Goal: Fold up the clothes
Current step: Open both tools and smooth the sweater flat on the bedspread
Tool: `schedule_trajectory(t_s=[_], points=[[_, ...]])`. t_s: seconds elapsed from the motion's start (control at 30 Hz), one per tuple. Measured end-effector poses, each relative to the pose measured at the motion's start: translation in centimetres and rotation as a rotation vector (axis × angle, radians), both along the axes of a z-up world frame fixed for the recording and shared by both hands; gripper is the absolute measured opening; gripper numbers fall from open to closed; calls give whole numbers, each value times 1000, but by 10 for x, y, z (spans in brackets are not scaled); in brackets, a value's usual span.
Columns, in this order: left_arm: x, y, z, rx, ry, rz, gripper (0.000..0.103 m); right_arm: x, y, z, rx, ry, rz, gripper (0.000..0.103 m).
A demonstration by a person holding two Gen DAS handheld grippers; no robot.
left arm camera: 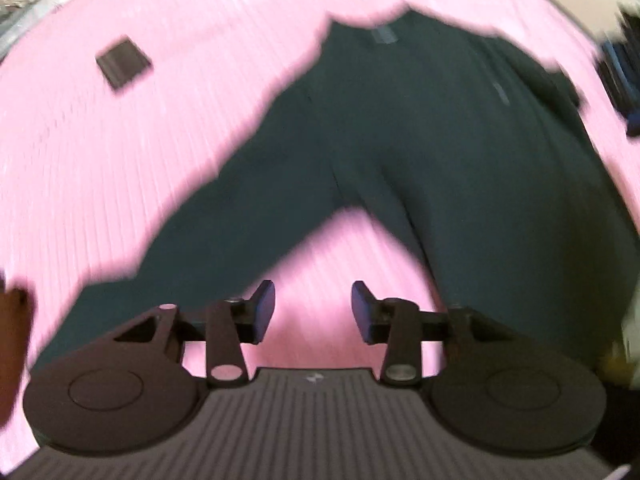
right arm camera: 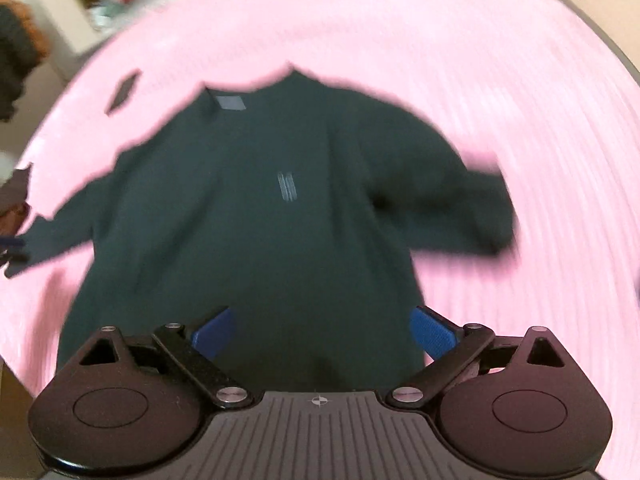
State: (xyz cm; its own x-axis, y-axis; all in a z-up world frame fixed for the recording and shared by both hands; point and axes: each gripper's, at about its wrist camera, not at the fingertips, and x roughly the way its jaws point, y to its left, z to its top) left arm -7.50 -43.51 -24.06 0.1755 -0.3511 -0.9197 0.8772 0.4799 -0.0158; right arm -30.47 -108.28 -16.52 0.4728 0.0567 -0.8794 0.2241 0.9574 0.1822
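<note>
A dark green long-sleeved sweater (right arm camera: 256,216) lies spread flat on a pink ribbed sheet (right arm camera: 520,120), its neck at the far end and its hem toward the cameras. Both views are smeared by motion blur. In the right wrist view a grey label (right arm camera: 229,103) shows inside the collar and a small pale striped mark (right arm camera: 287,186) sits on the chest; one sleeve runs out to the left, and the other is bunched on the right. The right gripper (right arm camera: 320,332) hangs over the hem with its blue-padded fingers (right arm camera: 432,336) spread wide, and nothing is held between them. The left gripper (left arm camera: 313,310) is over the pink sheet in the gap between a sleeve and the sweater's body, its fingers (left arm camera: 264,308) parted and empty. A small dark square patch (left arm camera: 123,61) lies on the sheet, well apart from the sweater, beyond the sleeve.
</note>
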Motion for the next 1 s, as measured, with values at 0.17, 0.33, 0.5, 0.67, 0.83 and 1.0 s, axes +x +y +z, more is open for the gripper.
schedule_trajectory(t_s=[0.17, 0.33, 0.5, 0.67, 0.83, 1.0], points=[[78, -92, -37, -76, -14, 46, 39, 105, -32, -33, -37, -70, 149, 98], [107, -139, -91, -8, 51, 21, 36, 204, -57, -75, -73, -112, 287, 94], [107, -143, -97, -2, 24, 8, 1, 261, -73, -106, -56, -102, 362, 76], [125, -131, -46, -78, -37, 108, 1, 265, -77, -100, -8, -93, 361, 4], [165, -150, -17, -81, -133, 100, 1, 282, -96, -54, -42, -216, 356, 4], [191, -173, -41, -9, -116, 177, 10, 299, -104, -70, -139, -175, 240, 66]])
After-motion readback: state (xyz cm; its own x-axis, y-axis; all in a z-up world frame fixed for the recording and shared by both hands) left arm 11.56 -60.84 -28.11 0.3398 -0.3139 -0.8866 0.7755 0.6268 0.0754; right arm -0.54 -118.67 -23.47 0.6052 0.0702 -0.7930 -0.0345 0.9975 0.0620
